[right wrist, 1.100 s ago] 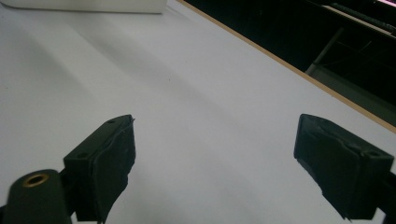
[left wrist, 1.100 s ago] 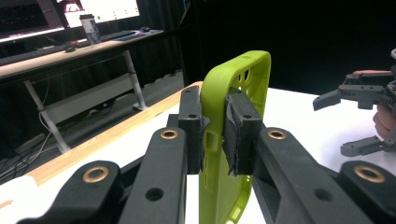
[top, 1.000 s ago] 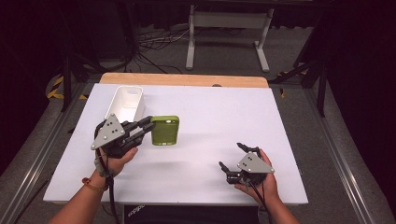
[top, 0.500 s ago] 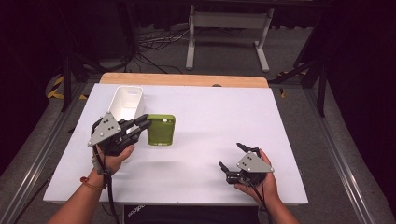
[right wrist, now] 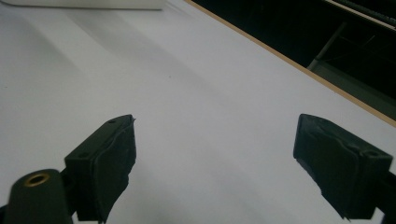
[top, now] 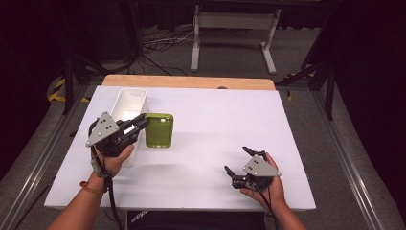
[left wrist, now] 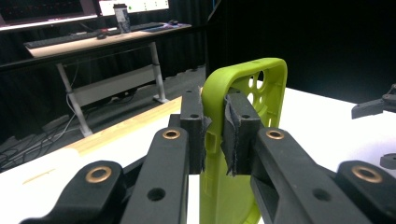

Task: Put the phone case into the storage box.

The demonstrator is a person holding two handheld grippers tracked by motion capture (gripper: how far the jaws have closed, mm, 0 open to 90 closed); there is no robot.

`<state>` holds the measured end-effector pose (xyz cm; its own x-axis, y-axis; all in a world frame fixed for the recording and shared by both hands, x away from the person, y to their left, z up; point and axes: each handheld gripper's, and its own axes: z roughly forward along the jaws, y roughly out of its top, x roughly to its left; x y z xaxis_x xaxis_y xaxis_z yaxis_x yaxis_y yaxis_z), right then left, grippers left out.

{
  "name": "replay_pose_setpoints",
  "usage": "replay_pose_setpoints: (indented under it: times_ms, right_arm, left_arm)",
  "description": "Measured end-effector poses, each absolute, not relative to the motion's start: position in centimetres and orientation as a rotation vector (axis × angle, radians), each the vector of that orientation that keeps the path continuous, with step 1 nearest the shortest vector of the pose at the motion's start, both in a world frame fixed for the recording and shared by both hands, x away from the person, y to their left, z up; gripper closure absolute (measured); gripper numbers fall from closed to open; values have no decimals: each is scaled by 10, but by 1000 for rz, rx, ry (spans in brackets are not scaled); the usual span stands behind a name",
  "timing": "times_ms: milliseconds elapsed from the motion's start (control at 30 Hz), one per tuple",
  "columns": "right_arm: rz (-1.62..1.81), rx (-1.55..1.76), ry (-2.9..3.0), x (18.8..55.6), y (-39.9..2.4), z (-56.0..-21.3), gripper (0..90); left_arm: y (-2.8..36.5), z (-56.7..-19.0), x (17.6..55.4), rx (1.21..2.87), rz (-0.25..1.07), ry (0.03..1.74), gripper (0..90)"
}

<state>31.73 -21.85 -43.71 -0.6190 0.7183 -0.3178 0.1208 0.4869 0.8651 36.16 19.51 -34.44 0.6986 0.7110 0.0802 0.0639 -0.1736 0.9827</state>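
Phone case (left wrist: 243, 107) | edge pinched between left gripper (left wrist: 215, 135) fingers (left wrist: 240, 135) | right gripper (right wrist: 215, 163) fingers spread, nothing between

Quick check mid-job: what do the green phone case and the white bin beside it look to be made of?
Green phone case: looks like soft matte silicone or rubbery plastic, with rounded moulded edges, punched camera holes and no glare; the left gripper pinches its side wall. White bin: probably rigid plastic, smooth with a slight sheen, thin even walls and rounded corners. Neither can be confirmed by look alone.

Matt green rubbery phone case (left wrist: 243, 116); smooth white table (top: 215, 129).
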Motion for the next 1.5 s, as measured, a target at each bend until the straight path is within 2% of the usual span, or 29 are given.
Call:
replay_pose_setpoints:
  times_ms: [1500]
  right_arm:
    - [1127,691,2034,318,-220,-434,143]
  left_arm:
    - [234,-334,365,1557,726,704,802]
